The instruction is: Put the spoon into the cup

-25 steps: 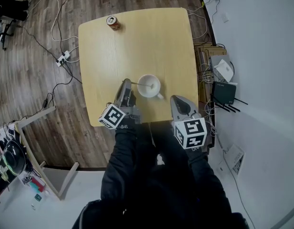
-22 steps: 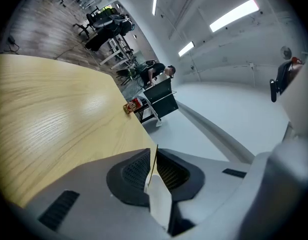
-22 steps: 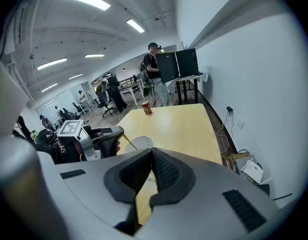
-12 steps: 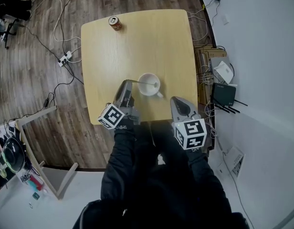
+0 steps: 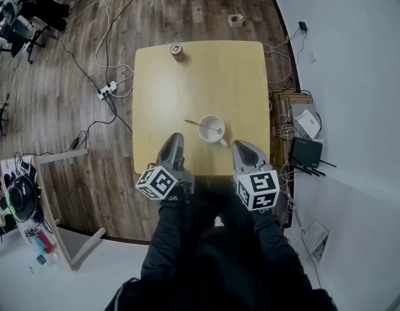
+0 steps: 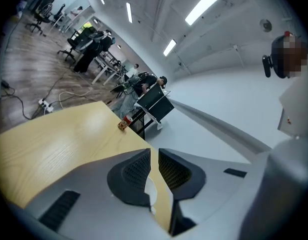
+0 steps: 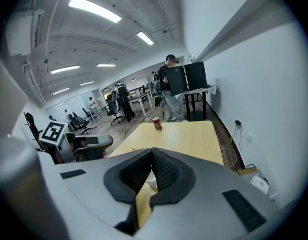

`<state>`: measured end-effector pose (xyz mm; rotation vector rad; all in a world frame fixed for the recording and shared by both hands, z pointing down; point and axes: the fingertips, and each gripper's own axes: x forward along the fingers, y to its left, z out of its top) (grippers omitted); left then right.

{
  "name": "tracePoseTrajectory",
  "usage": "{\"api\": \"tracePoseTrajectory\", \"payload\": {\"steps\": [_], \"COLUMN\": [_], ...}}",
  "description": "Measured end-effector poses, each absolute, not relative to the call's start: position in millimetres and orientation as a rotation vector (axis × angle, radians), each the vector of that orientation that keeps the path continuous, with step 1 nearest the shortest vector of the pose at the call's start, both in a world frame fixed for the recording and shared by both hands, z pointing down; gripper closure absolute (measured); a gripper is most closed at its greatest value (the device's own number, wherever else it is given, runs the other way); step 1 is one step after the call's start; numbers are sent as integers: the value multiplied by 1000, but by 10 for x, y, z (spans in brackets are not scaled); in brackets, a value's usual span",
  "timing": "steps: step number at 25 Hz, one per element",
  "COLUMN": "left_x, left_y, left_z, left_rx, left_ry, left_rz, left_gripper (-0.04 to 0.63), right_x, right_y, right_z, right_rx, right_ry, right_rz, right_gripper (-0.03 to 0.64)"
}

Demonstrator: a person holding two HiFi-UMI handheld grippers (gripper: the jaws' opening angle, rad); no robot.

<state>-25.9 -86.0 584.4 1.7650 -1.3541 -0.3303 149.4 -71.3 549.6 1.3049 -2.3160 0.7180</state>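
Observation:
A white cup (image 5: 211, 129) stands on the pale wooden table (image 5: 232, 76), toward its near edge. The metal spoon (image 5: 194, 123) lies in the cup, its handle sticking out over the rim to the left. My left gripper (image 5: 176, 137) hovers just near-left of the cup and apart from the spoon. Its jaws are closing, a narrow gap is left, and nothing is between them (image 6: 154, 154). My right gripper (image 5: 238, 144) hangs near-right of the cup with its jaws together and empty (image 7: 152, 151). A sliver of the cup (image 6: 151, 191) shows beyond the left jaws.
A red drink can (image 5: 177, 51) stands at the table's far edge. A power strip (image 5: 107, 91) and cables lie on the wood floor to the left. A black router (image 5: 303, 149) and boxes sit right of the table. The person's dark-clad legs fill the near side.
The left gripper has let go of the spoon handle and drawn back and up from the cup. The right gripper has risen too. The spoon stays in the cup.

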Motion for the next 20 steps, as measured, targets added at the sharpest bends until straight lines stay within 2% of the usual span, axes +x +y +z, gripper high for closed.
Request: {"api": "tracePoseTrajectory", "payload": {"steps": [5, 11, 20], "left_x": [-40, 182, 245], "left_y": [-775, -743, -625], "left_z": [5280, 4623, 4021], "left_rx": [1927, 2123, 2259], "left_ry": [-1409, -1464, -1522], "left_rz": [-153, -3, 52], "left_gripper": [552, 561, 561], "right_x": [1417, 1346, 1258], "right_y": [-765, -725, -716], "right_z": [5019, 4450, 3822], "right_rx": [1320, 1363, 1422], "right_ry": [-2408, -2500, -2609], "right_rz": [655, 581, 458], "right_gripper": [597, 597, 597]}}
